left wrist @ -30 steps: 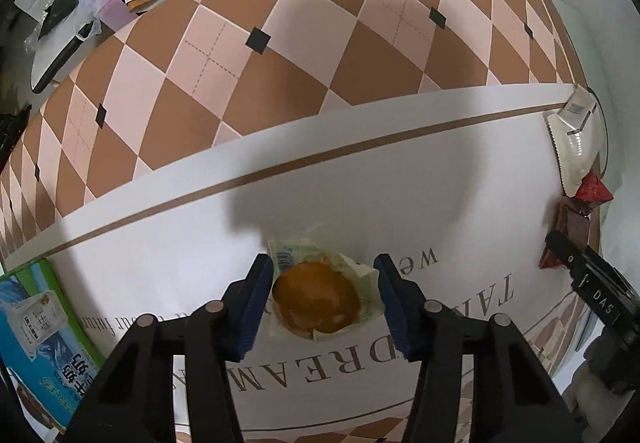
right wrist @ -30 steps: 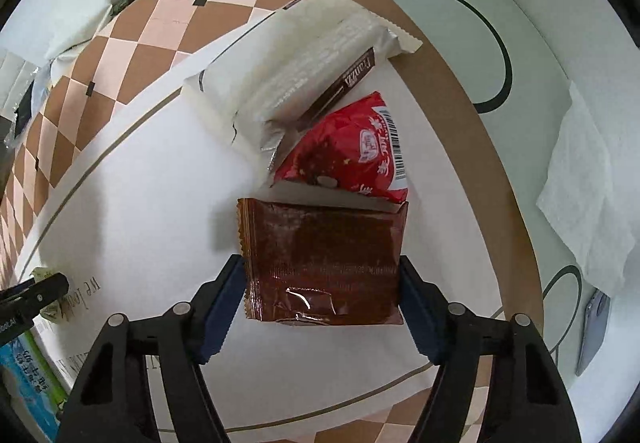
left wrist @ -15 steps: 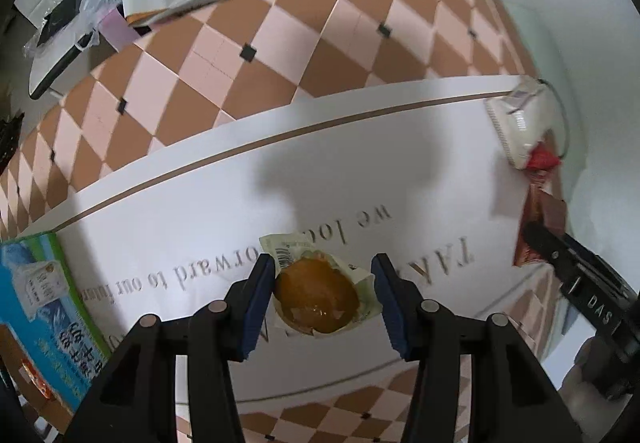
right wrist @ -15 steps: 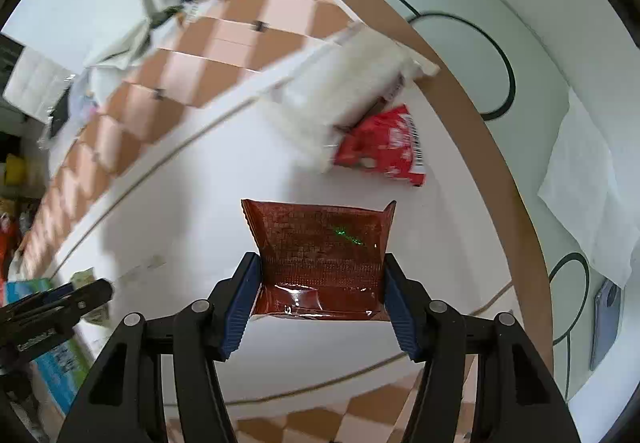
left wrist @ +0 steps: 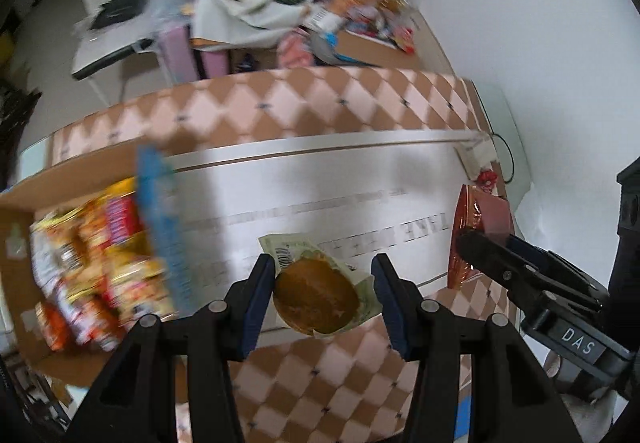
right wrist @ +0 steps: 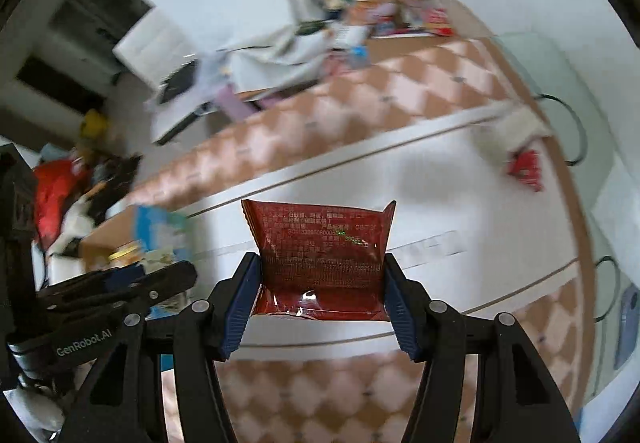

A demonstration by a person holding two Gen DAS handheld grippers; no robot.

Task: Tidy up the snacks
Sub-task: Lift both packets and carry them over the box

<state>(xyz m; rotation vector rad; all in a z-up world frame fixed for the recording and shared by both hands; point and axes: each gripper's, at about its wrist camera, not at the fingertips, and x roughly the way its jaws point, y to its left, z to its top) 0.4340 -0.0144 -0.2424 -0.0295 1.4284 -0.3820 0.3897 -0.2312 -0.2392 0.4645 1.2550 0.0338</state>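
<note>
Two hand-held grippers hang above a desk [left wrist: 320,163] covered by a white cloth with a brown-and-pink diamond border. The left hand-held gripper [left wrist: 323,293] is clenched on a round golden-brown pastry in a clear wrapper [left wrist: 318,297], its blue pads pressing the packet from both sides, clear of the cloth below. The right hand-held gripper [right wrist: 319,297], whose jaws have just been closing, grasps a dark red snack packet [right wrist: 320,259] by its two side edges, the packet standing upright between the pads with its printed back facing the camera. In the left wrist view that same packet shows at the right edge, held off the desk. At the desk's left end sits an open cardboard box [left wrist: 24,203] packed with bright snack bags [left wrist: 96,267], a blue carton [left wrist: 160,219] standing at its near edge. At the far right end a white packet [right wrist: 508,131] and a small red packet [right wrist: 526,169] lie together. More snacks are heaped beyond the desk, blurred.
</note>
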